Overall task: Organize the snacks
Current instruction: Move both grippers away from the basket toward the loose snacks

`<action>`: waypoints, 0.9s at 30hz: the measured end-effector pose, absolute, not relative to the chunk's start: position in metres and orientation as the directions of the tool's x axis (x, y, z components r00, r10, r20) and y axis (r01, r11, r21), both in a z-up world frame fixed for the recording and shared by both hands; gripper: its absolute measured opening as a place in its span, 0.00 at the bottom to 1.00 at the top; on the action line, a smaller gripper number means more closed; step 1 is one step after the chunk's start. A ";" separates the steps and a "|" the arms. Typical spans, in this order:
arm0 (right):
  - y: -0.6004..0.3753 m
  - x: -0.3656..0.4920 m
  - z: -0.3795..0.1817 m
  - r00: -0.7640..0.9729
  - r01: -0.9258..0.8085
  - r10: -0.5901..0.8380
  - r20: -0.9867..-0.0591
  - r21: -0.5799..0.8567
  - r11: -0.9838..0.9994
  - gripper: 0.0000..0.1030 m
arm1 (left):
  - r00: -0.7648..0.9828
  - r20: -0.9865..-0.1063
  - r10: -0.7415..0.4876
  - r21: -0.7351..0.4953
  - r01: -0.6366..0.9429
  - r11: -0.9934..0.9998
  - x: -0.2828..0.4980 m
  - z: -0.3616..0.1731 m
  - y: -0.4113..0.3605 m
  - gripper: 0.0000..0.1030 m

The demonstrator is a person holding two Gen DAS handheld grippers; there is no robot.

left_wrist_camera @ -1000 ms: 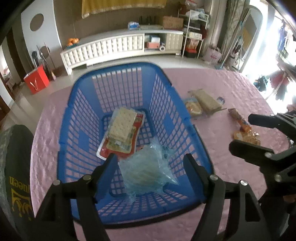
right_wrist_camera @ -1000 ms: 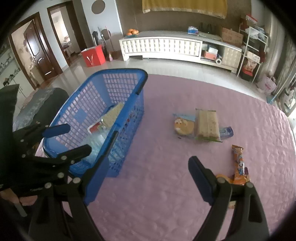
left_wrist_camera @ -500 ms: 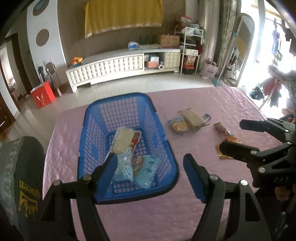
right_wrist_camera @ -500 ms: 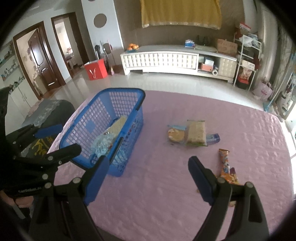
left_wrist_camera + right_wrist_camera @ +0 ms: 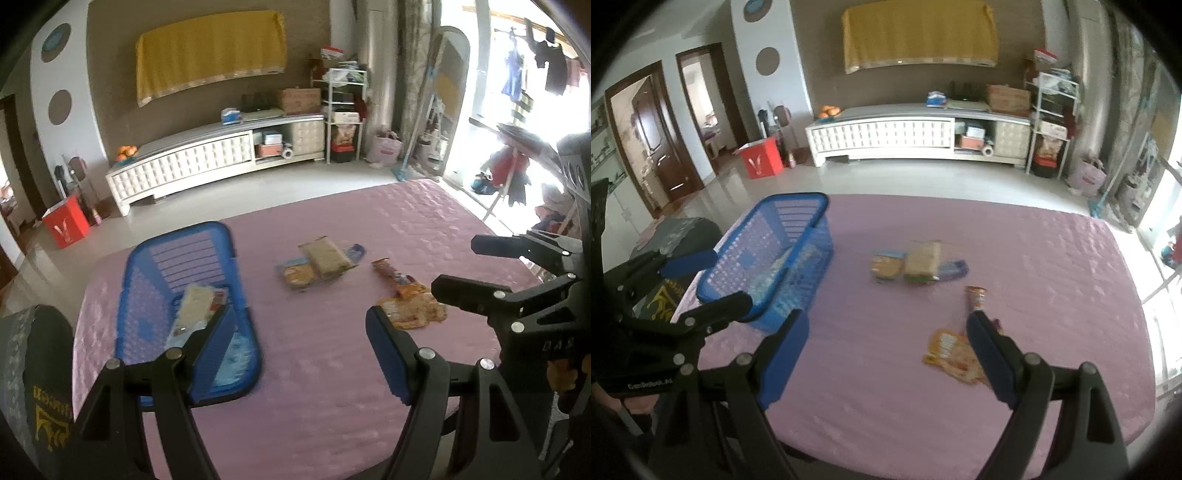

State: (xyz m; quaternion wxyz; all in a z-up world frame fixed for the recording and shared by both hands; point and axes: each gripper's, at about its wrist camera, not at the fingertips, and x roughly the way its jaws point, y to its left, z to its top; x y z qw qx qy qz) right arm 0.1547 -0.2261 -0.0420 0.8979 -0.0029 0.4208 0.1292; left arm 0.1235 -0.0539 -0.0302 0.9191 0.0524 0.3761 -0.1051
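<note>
A blue mesh basket (image 5: 177, 236) stands at the left of the pink table, holding a cracker pack (image 5: 195, 302) and other wrapped snacks. On the cloth to its right lie a cracker pack (image 5: 325, 254) on a round-cookie pack (image 5: 295, 275), an orange bar (image 5: 391, 273) and an orange packet (image 5: 410, 314). My left gripper (image 5: 299, 317) hovers open and empty, above the basket's near right corner. My right gripper (image 5: 886, 319) is open and empty too, high over the cloth with the orange packet (image 5: 951, 350) by its right finger. Each gripper appears in the other's view, the right gripper (image 5: 456, 264) and the left gripper (image 5: 729, 277).
A pink quilted cloth (image 5: 1015, 258) covers the table, whose near edge runs just below the grippers. A dark-covered chair back (image 5: 33, 369) stands at the near left corner. A white low cabinet (image 5: 886, 133) and a red box (image 5: 761, 160) are far off across the floor.
Both grippers have pulled back and risen away from the basket, which now looks smaller and farther. A clear bag that lay between the left fingers stays in the basket. Both stayed open.
</note>
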 end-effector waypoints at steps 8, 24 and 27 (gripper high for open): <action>-0.265 0.154 -0.059 0.590 -0.179 0.181 -0.787 0.091 0.980 0.88 | 0.659 -0.729 -0.187 0.017 0.291 0.957 0.136 -0.048 -0.100 0.69; -0.309 0.172 -0.118 0.496 -0.208 0.199 -0.845 0.107 0.972 0.88 | 0.542 -0.810 -0.223 -0.042 0.325 0.945 0.164 -0.112 -0.155 0.82; -0.305 0.178 -0.134 0.476 -0.266 0.209 -0.854 0.087 0.960 0.88 | 0.513 -0.831 -0.217 -0.052 0.316 0.947 0.169 -0.129 -0.160 0.82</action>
